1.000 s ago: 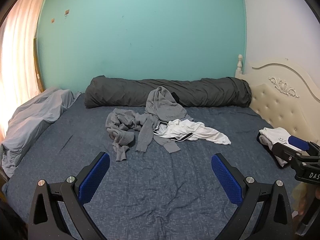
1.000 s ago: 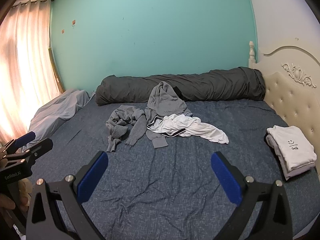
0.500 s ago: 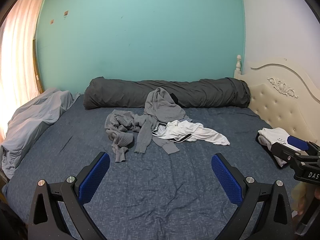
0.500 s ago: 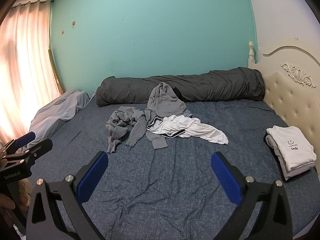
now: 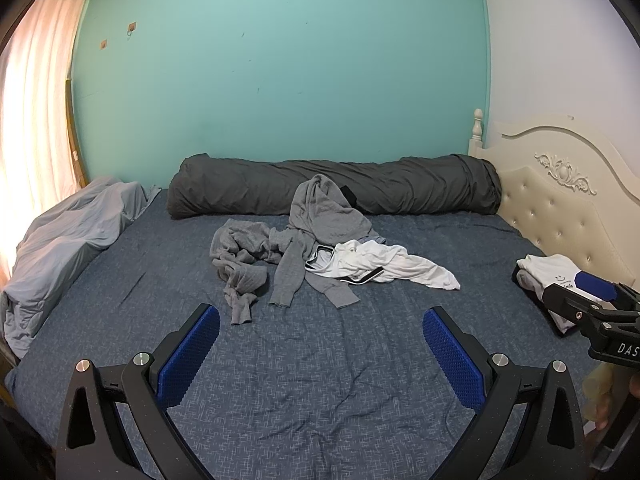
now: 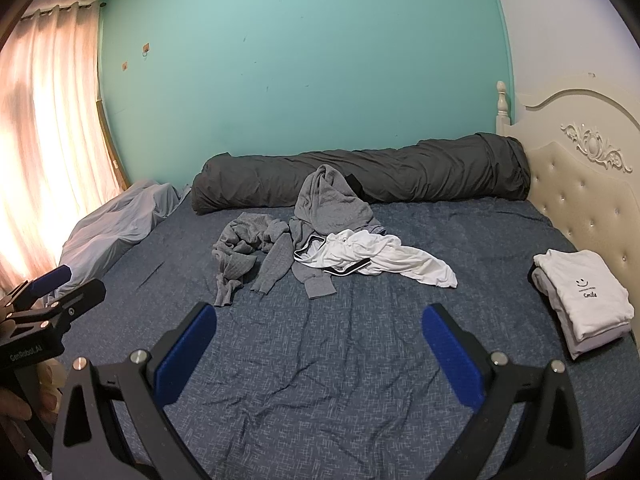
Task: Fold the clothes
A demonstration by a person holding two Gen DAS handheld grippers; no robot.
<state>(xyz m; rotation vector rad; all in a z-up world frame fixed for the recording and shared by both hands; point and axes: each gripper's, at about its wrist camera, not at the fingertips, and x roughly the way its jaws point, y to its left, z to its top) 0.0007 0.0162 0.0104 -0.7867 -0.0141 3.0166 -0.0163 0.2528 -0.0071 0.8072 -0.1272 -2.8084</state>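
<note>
Clothes for folding lie in a tangled heap in the middle of the bed, well beyond both grippers. Nearest the cameras, the left gripper (image 5: 320, 356) and the right gripper (image 6: 318, 354) are held above the bare front part of the blue bedsheet (image 5: 312, 380), each with its jaws spread wide and nothing between them.

Trouble is judged likeliest at the heap itself. The grey sleeve (image 5: 289, 274) of the hooded sweatshirt (image 5: 326, 216) is laid across the crumpled grey garment (image 5: 240, 252), and the white garment with dark trim (image 5: 384, 266) overlaps the sweatshirt's lower edge. If one piece is gripped low in the pile, a second may be pinched with it and both dragged together. The bedsheet is soft and already creased, so a low grasp could also catch the sheet and pull it up.

To the right, beside the headboard (image 6: 588, 184), a stack of folded white shirts (image 6: 584, 296) is set; a careless sweep of the right gripper could topple it.

Farther back, a rolled dark grey duvet (image 5: 332, 188) is stretched along the teal wall (image 5: 280, 60). A pale grey blanket (image 5: 68, 236) is bunched at the left below a sunlit curtain (image 6: 44, 128).
</note>
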